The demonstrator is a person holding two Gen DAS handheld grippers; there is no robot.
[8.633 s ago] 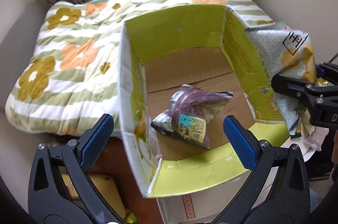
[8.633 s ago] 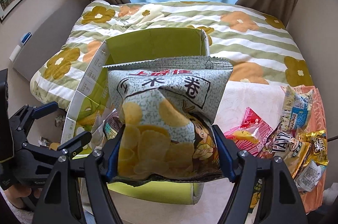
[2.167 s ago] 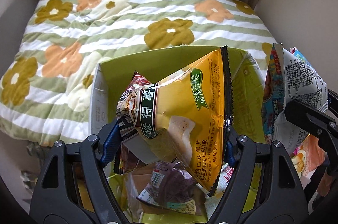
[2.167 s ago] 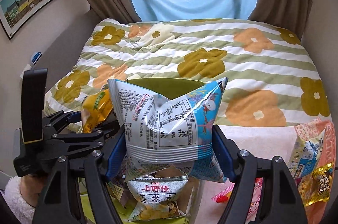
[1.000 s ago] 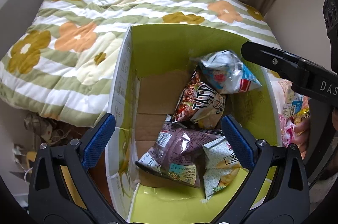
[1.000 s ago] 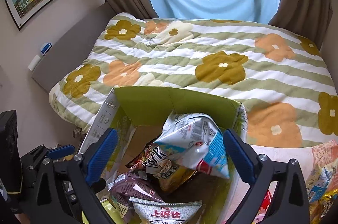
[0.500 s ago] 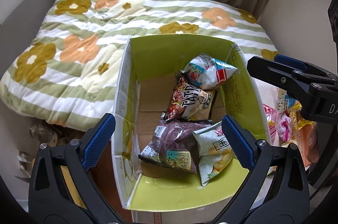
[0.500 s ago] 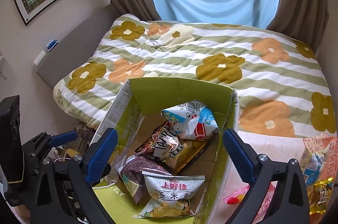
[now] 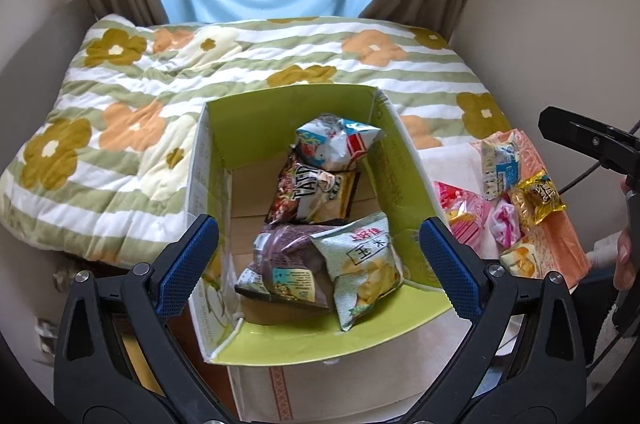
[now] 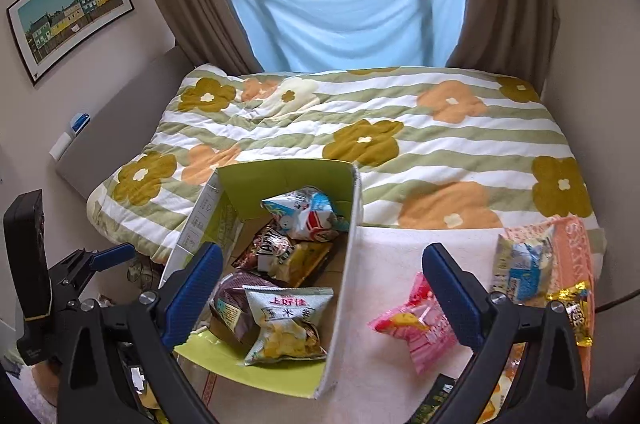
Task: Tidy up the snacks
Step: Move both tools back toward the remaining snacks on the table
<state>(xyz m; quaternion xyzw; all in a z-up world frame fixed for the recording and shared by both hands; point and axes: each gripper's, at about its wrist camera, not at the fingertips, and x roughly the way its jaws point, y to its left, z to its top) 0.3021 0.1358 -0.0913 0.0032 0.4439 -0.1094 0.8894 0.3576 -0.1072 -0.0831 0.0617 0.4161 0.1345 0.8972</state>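
Left gripper (image 9: 316,264): my left jaws are spread wide and carry nothing — they hang above the near end of the box.
Box (image 9: 280,107): a green-lined carton that sits at the near edge of the bed (image 9: 240,63), open at the top, its long axis running near to far, with the near flap folded down toward me.
Done so far: four packs lie inside, all toward the right wall.
Purple bag (image 9: 280,264): near end of the box floor, lying flat, its length slanting from near-left to far-right.
Pale chip bag (image 9: 366,268): just right of the purple one and overlapping it, top seam toward the far end, bottom corner resting on the near flap.
Dark bag (image 9: 308,195): mid-box, lengthwise near to far, printed face up.
White-and-blue bag (image 9: 336,143): far end, propped on top of the dark one, puffed, its long side lying across the box.
Right gripper (image 10: 320,288): my right jaws are also parted and empty, straddling the right wall of the box.
Left to do: loose snacks lie on the pale cloth (image 10: 392,264) to the right of the box — a pink pack (image 10: 412,328) nearest, a blue-and-yellow pack (image 10: 520,264) farther right, a gold wrapper (image 10: 572,308) at the right edge.
Progress: I judge it roughly half done; the pink pack looks the handiest next pick for my right jaws.
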